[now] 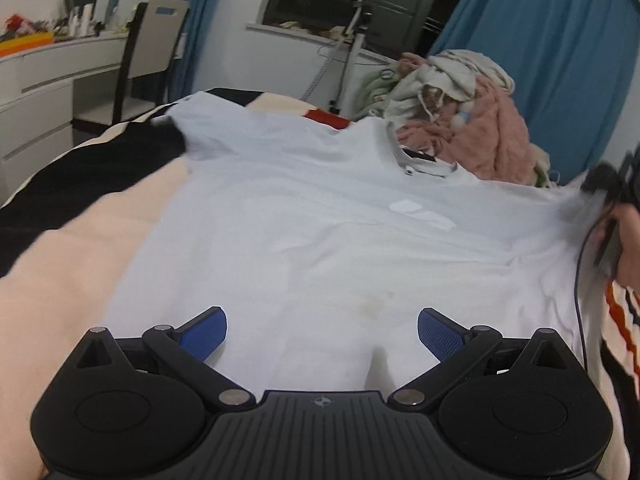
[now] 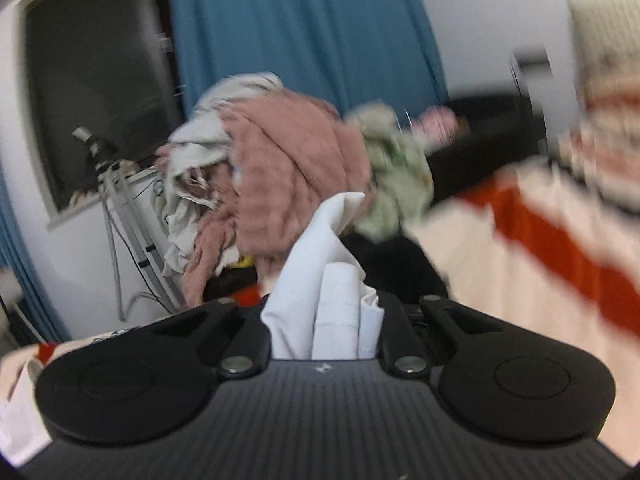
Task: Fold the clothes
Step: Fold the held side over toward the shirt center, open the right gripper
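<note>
1. Across the bed, we see the white T-shirt spread flat, collar at the far end and hem toward the left gripper, so its long axis runs straight away from that gripper.
2. We read the left gripper's jaws as wide apart, with nothing between the blue pads; the shirt's lower body lies directly beneath and ahead of them.
3. We read the right gripper as clamped on a bunched fold of the shirt, apparently at its right sleeve side.
4. We judge the right side already held; the left sleeve lies nearer the left gripper, far and to its left.
5. Beyond the collar, a clothes pile sits apart.
</note>
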Demonstrator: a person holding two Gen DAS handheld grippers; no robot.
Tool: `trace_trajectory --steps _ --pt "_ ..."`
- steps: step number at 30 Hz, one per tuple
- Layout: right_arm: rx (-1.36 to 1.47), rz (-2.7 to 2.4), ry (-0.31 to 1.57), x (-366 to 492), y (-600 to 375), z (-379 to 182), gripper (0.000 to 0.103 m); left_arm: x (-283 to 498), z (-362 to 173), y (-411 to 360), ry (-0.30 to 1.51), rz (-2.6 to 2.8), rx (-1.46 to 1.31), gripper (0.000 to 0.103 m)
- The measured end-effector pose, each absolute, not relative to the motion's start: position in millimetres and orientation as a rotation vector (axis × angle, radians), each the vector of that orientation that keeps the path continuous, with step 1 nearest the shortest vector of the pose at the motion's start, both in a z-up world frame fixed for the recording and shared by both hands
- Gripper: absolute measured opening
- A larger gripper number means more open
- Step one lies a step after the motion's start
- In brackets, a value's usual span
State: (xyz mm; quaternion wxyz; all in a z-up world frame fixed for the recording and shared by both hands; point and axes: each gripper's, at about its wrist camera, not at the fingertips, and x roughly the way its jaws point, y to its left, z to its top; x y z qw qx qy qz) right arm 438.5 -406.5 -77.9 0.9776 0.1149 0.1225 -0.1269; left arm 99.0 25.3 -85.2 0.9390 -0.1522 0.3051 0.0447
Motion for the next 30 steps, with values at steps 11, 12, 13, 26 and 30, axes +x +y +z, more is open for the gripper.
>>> trace_trajectory --steps 11,12,13,26,30 --pt "-0.324 -0.18 0.222 460.2 -165.0 -54.8 0.01 95.0 -73.0 82.7 0.537 0.206 -0.348 0.102" --pt "-0.342 -0.161 0.233 464.0 -147.4 -64.1 0.01 96.7 -74.6 86.0 0.541 0.212 -0.35 0.102" --pt "-0.359 -0.143 0.247 468.1 -128.1 -75.2 0.01 98.5 -76.1 89.4 0.545 0.218 -0.351 0.102" --pt "-0.051 0.101 0.368 431.0 -85.2 -114.9 0.092 115.6 -96.2 101.1 0.604 0.228 -0.356 0.102" --pt "0.01 0.157 0.358 372.7 -105.0 -98.1 0.092 113.4 -95.1 90.6 0.597 0.213 -0.327 0.102"
